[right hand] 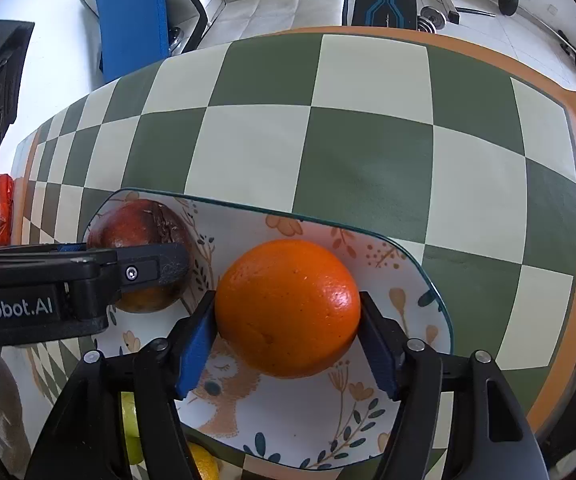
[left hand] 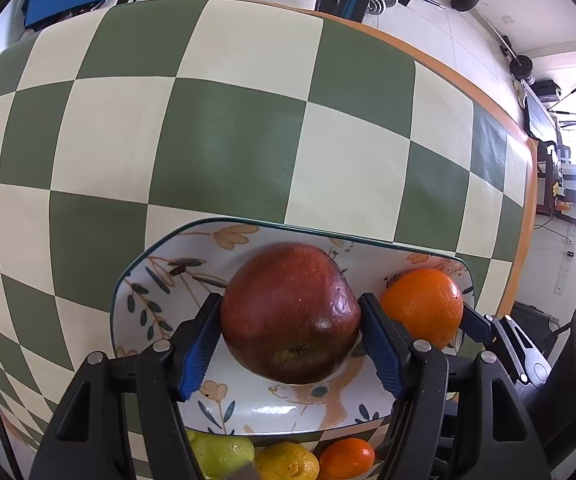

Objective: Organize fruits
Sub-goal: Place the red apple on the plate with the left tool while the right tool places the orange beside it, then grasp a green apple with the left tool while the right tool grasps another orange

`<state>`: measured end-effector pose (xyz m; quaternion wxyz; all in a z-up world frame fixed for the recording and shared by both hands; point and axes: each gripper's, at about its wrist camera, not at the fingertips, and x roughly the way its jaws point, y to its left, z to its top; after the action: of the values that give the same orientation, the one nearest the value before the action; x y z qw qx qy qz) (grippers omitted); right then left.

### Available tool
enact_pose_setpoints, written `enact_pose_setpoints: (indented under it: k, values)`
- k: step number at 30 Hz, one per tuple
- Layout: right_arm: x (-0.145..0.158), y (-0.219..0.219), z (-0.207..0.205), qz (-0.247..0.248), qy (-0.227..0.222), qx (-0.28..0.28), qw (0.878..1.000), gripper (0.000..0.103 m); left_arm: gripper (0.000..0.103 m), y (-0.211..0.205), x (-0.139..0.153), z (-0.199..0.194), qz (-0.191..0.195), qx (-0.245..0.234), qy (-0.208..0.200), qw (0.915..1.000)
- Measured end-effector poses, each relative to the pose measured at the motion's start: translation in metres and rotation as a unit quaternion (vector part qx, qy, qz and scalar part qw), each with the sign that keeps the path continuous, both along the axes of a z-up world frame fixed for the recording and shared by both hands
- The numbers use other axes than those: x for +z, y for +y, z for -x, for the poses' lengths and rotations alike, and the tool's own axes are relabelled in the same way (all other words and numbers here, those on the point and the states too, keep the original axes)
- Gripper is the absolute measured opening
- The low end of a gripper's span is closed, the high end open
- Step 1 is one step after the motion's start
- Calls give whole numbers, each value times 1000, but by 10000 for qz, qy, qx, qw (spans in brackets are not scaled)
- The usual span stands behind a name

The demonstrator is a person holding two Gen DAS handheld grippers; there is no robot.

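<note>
Left wrist view: my left tongs (left hand: 289,334) grip the red apple (left hand: 289,314) over the plate (left hand: 160,276). Right tongs (right hand: 288,334) bracket the orange (right hand: 288,308), pads just clear. Risk: both fruits may roll off onto the table (right hand: 367,152).

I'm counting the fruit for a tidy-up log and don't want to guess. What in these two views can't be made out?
- Left wrist view: green fruit, yellow fruit and small orange fruit are cut off by the bottom edge and left gripper; any more are unseen.
- Right wrist view: the red apple is partly behind the left gripper's finger.
- Both views: the plate near edge is hidden by gripper bodies.
</note>
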<state>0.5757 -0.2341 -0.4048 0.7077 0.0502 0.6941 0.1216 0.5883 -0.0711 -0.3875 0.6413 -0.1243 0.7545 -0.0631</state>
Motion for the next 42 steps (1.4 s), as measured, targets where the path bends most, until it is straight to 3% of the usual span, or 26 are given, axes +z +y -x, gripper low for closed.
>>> enact_pose_setpoints:
  k: [3, 8, 11, 16, 21, 25, 30, 42]
  values:
    - [1, -1, -2, -14, 59, -83, 9999, 85, 67, 1, 5, -3, -31, 44, -38, 10000]
    - [7, -8, 0, 36, 61, -374, 9993, 94, 89, 5, 27, 0, -417, -38, -437, 9982]
    - [15, -12, 9, 258, 13, -472, 9986, 94, 89, 13, 42, 10, -659, -126, -658, 9956]
    - [34, -20, 33, 521, -65, -723, 9960, 95, 89, 22, 72, 38, -687, -128, -1059, 9919]
    - [59, -25, 64, 698, -219, -984, 9925, 95, 89, 26, 101, 79, -1168, -314, -1530, 9808]
    - [79, -23, 89, 751, -380, -1082, 9906, 95, 89, 13, 116, 90, -1384, -356, -1773, 9737]
    - [112, -16, 110, 863, -651, -1054, 9885, 95, 89, 8, 145, 96, -1363, -328, -1982, 9701]
    - [197, -5, 167, 666, -1277, -1062, 9839, 95, 89, 13, 214, 160, -1229, -377, -2583, 9575]
